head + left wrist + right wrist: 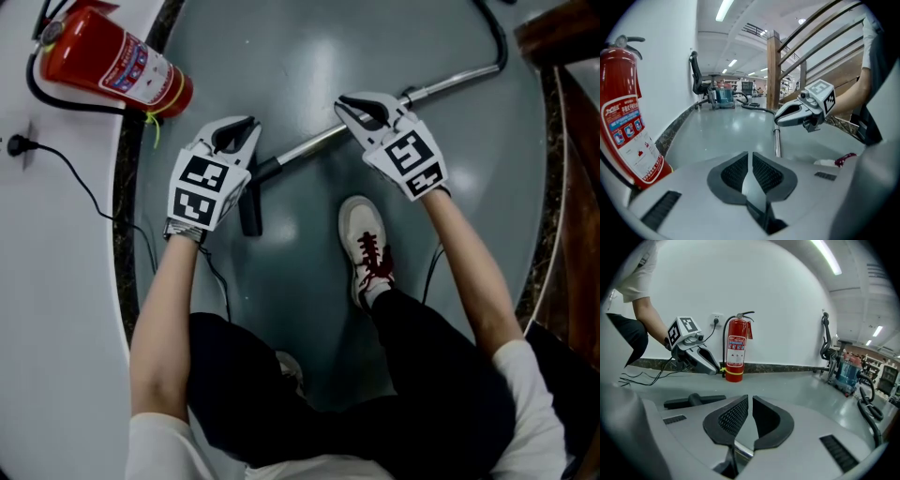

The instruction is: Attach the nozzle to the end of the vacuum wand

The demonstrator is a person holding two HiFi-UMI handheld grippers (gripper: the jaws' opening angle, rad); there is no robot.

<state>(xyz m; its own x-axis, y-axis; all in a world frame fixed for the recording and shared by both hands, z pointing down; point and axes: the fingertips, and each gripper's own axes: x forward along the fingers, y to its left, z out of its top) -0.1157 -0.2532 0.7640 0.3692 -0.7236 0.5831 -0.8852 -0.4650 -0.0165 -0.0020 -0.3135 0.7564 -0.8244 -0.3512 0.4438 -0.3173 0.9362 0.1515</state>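
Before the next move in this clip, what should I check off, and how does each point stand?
1. Left gripper empty, jaws together: ok.
2. Right gripper empty, jaws together: ok.
3. Black floor nozzle at the lower end of the metal wand: ok; both lie on the floor.
4. Nozzle fully seated on the wand: cannot tell; the joint is too small to judge.
5. Shoe clear of the nozzle: ok; it stands beside it, apart.
6. Fire extinguisher away from the wand: ok; it stands by the wall.
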